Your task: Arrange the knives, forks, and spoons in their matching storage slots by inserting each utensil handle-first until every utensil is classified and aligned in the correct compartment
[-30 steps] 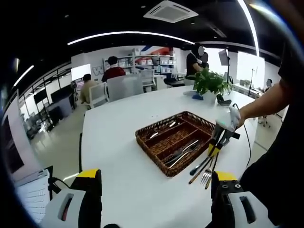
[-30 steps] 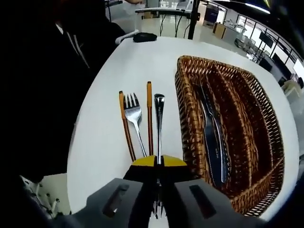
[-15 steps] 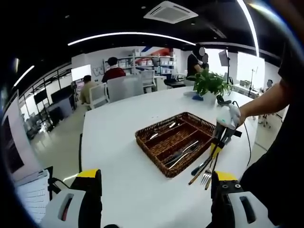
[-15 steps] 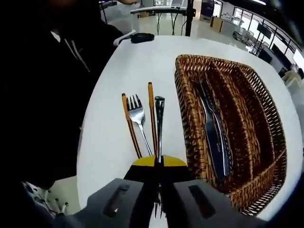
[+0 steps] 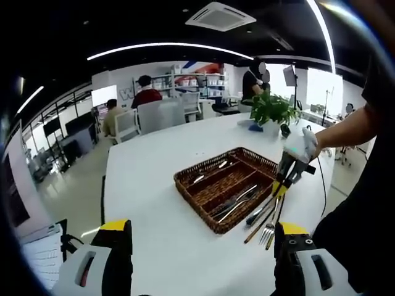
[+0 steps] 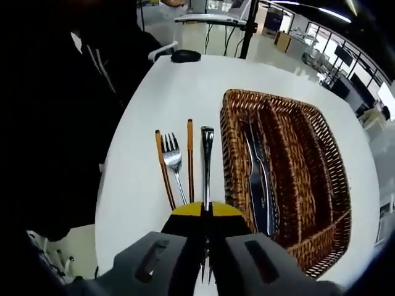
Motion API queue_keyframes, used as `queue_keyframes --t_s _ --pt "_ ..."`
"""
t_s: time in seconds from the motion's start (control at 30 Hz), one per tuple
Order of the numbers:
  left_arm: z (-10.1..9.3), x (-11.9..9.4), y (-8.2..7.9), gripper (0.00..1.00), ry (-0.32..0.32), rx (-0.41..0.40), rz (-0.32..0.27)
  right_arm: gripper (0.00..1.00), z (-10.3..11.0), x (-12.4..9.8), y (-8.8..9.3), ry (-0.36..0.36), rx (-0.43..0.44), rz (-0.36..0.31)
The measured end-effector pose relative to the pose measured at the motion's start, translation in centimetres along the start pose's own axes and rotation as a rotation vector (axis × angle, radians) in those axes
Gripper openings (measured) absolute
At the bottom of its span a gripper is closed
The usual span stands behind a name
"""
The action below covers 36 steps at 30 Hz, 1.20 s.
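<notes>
A round white table (image 5: pixel 160 185) stands in an open office with shelves, chairs, seated people and a potted plant (image 5: pixel 271 110). On it lies a wicker tray (image 6: pixel 336 185) with knives (image 6: pixel 256 179) in one slot. Beside it lie a fork (image 6: pixel 173 161) and two chopsticks (image 6: pixel 190 157). The right gripper (image 6: pixel 207 228) is clamped on a steel utensil (image 6: pixel 207 154); the left gripper (image 5: pixel 200 271) hangs wide open, empty.

Open-plan office: seated people (image 5: pixel 147 92), shelving (image 5: pixel 188 81), ceiling aircon (image 5: pixel 220 15).

Bright ceiling strips, fisheye-warped edges
</notes>
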<state>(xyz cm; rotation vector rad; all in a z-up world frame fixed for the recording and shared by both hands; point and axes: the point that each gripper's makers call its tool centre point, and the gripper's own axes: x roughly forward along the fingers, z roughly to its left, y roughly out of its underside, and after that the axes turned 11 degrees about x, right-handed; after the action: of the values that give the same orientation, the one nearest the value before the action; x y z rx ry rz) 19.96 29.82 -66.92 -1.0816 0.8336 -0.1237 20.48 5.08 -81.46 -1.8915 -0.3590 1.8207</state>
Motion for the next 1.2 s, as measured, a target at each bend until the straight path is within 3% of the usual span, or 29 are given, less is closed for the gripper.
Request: queue_keyframes --t_s 0.4,0.7,1.2 --pt "-0.9 0.1 -0.6 1.0 0.026 -0.001 -0.001 0.0 -1.5 -2.9 -2.2 0.061 -0.03 -0.05" --pt "-2.3 0.3 -2.0 1.0 0.101 -0.002 -0.014 0.0 -2.1 -4.9 -4.1 0.086 -0.05 -0.066" --pt "-2.9 0.3 -3.2 1.0 0.133 0.037 -0.01 0.0 -3.3 -8.1 -5.1 0.151 -0.067 -0.081"
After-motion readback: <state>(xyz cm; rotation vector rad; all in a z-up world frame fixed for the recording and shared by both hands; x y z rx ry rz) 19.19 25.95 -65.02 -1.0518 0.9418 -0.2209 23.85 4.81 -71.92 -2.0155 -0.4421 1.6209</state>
